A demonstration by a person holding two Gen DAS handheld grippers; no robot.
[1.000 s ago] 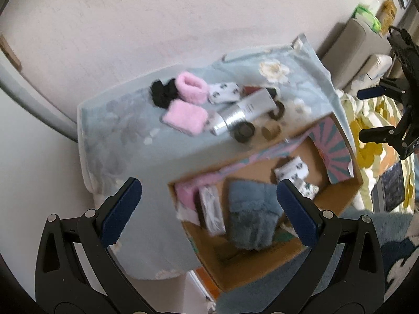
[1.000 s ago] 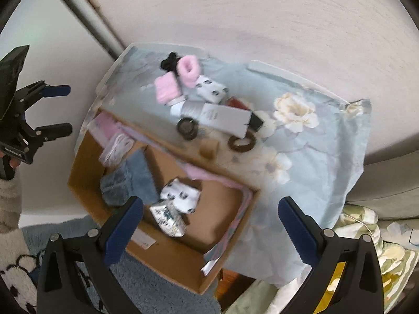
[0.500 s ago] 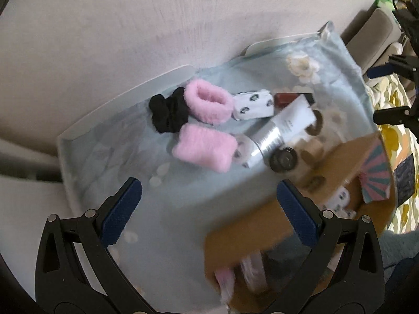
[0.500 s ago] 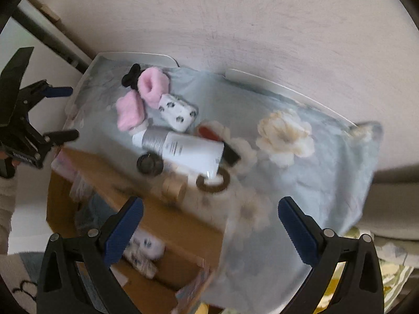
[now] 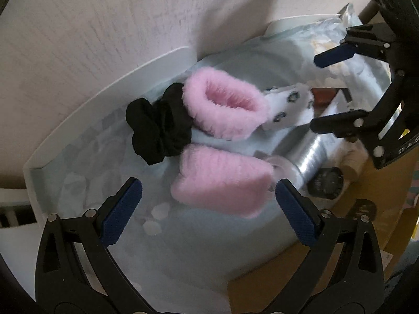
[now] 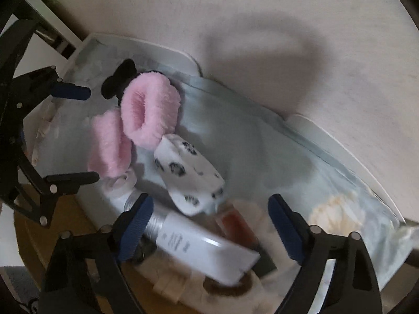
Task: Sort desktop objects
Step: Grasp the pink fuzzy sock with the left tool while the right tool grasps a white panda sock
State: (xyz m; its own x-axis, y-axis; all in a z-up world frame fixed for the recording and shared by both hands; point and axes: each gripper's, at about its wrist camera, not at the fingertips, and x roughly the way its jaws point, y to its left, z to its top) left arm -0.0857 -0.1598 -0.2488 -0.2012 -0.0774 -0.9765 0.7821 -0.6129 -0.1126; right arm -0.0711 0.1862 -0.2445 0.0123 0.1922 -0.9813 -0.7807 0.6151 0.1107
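Observation:
Two pink fluffy socks lie on the pale blue cloth: one standing open [image 5: 225, 104] [image 6: 152, 110], one flat [image 5: 220, 185] [image 6: 110, 146]. A black scrunchie [image 5: 157, 128] touches the open one. My left gripper [image 5: 209, 204] [image 6: 78, 134] is open just above the flat pink sock, its pads either side and clear of it. My right gripper [image 6: 212, 209] [image 5: 327, 89] is closing over the white spotted sock [image 6: 188, 175] [image 5: 288, 107] and the white tube with a silver end [image 6: 199, 243] [image 5: 309, 154]. Its pads touch neither.
A red item [image 6: 235, 225], a brown hair ring [image 6: 225, 287] and a black round lid [image 5: 326, 183] lie by the tube. A cardboard box [image 5: 288, 274] [image 6: 65, 235] stands against the table's near side. The white table rim [image 5: 104, 89] meets the wall behind.
Both grippers have come down toward the table, so the socks and the tube loom larger and the box has slid to the frame's edge. The right gripper's fingers stand narrower.

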